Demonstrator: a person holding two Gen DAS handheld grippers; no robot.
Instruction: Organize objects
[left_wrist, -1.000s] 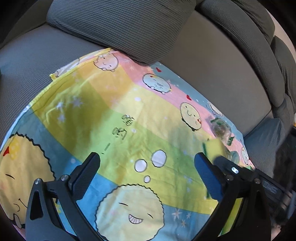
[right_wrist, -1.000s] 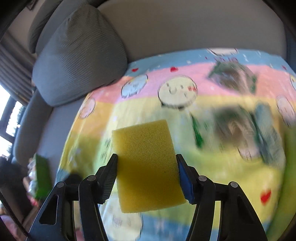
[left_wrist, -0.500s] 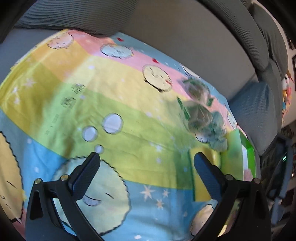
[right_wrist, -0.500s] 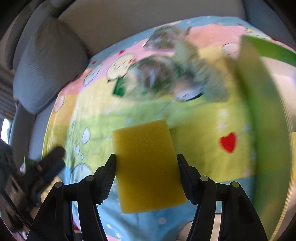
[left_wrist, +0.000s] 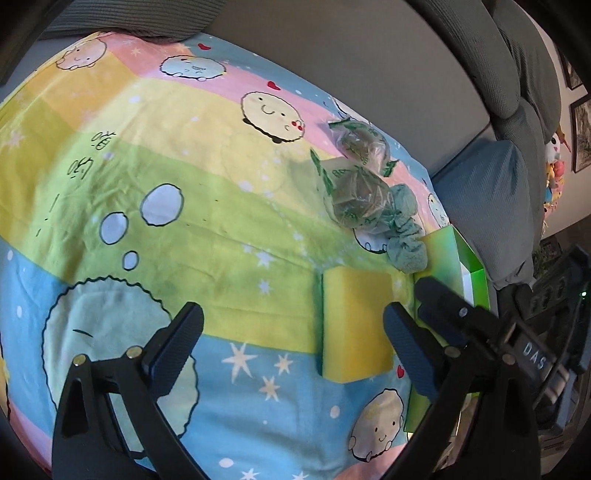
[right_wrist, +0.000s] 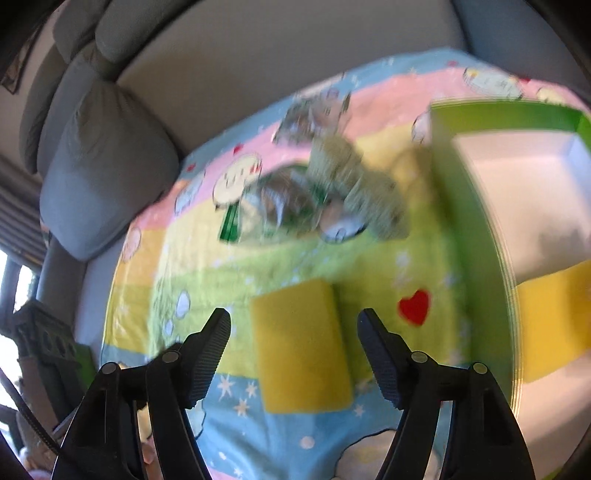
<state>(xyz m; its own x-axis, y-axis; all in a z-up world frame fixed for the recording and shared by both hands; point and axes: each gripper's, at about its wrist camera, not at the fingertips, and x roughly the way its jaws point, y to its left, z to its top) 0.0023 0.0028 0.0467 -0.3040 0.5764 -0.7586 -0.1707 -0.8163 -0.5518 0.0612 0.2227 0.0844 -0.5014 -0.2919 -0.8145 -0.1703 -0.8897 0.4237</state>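
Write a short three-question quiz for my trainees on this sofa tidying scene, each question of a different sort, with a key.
1. True or false: the right hand-held gripper is clamped on the yellow sponge.
2. Multiple choice: the green box contains A) another yellow sponge, B) a wrapped snack, C) the scrunchie.
3. Fill in: the teal scrunchie lies between a wrapped snack and the green ____.

Key: 1 false, it is open and the sponge lies on the blanket; 2 A; 3 box.
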